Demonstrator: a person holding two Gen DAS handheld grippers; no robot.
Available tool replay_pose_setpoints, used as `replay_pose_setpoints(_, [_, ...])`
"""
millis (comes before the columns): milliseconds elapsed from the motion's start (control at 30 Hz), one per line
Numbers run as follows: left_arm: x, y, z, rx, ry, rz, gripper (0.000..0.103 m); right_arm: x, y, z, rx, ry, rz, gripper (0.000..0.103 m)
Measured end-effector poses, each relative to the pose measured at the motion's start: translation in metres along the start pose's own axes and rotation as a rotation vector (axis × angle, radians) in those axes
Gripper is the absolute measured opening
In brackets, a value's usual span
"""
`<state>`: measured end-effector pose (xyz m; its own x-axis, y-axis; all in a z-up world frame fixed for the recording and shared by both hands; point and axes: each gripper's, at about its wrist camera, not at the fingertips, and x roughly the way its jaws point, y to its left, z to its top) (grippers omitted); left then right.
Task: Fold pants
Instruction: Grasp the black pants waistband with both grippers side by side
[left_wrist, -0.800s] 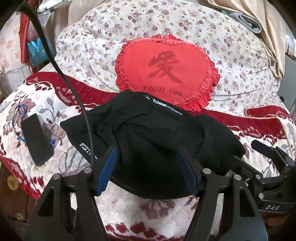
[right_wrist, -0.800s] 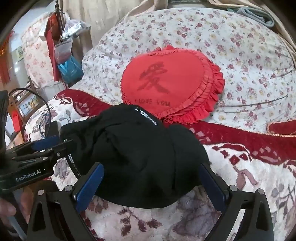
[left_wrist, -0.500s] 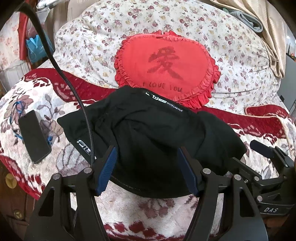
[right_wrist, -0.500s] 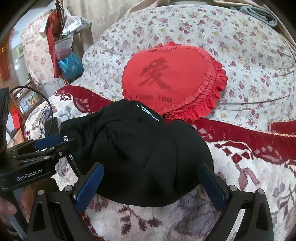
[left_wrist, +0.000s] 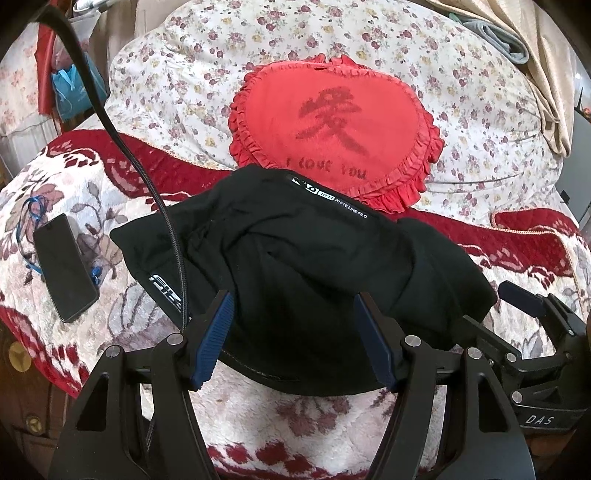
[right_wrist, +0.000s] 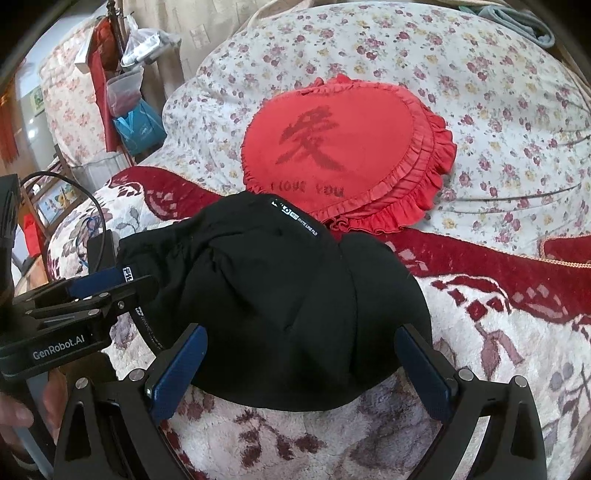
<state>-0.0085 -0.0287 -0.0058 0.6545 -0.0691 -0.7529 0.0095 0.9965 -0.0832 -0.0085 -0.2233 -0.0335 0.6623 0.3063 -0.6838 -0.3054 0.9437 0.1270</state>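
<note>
On the bedspread (left_wrist: 332, 424), bundled black pants (left_wrist: 295, 266), both claws spread

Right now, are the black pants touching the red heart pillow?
Touching. In the right wrist view the black pants overlap the red heart pillow at its lower frilled edge, with no blanket showing between them.

The red heart pillow (left_wrist: 332, 133) has a big dark Chinese sign in the middle, and under it the words "I LOVE YOU". The black pants (left_wrist: 295, 266) have a small white label (left_wrist: 328, 197) that says "WHITE LINE FILO"; the little marks before those words are too small to read. The left gripper (right_wrist: 110, 286) says "GenRobot.AI" on its side. The right gripper (left_wrist: 524, 306) says "DAS".
</note>
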Motion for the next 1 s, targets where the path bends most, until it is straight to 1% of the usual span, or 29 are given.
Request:
replay_pose_setpoints(100, [0.001, 0.0, -0.001, 0.003, 0.003, -0.002, 0.067, 0.001, -0.001, 0.0, 0.007, -0.003, -0.002, 0.101])
replay_pose_setpoints(233, [0.003, -0.001, -0.002, 0.002, 0.009, -0.002, 0.067, 0.003, -0.003, -0.001, 0.011, 0.018, -0.009, 0.101])
replay_pose_setpoints(400, [0.005, 0.0, -0.002, -0.004, 0.015, -0.003, 0.067, 0.003, -0.004, -0.002, 0.01, -0.011, 0.002, 0.101])
replay_pose_setpoints(467, [0.005, 0.0, -0.002, -0.004, 0.018, -0.004, 0.067, 0.004, -0.006, -0.001, 0.029, -0.033, 0.028, 0.101])
replay_pose_setpoints(567, [0.007, 0.001, -0.001, -0.003, 0.021, -0.002, 0.067, 0.006, -0.007, -0.001, 0.048, -0.025, 0.041, 0.101])
replay_pose_setpoints(600, [0.008, 0.002, -0.001, -0.003, 0.022, -0.001, 0.067, 0.006, -0.006, 0.0, 0.078, -0.02, 0.067, 0.101])
replay_pose_setpoints(667, [0.011, 0.003, -0.001, -0.006, 0.026, 0.0, 0.067, 0.006, -0.007, 0.001, 0.099, -0.021, 0.089, 0.101])
replay_pose_setpoints(767, [0.015, 0.006, 0.001, -0.012, 0.031, 0.004, 0.067, 0.01, -0.008, 0.001, 0.084, -0.008, 0.071, 0.101])
replay_pose_setpoints(800, [0.017, 0.008, 0.001, -0.015, 0.032, 0.005, 0.067, 0.013, -0.01, 0.001, 0.063, -0.004, 0.047, 0.101])
replay_pose_setpoints(1000, [0.032, 0.028, 0.007, -0.047, 0.049, 0.033, 0.067, 0.024, -0.032, 0.009, 0.086, -0.01, 0.013, 0.101])
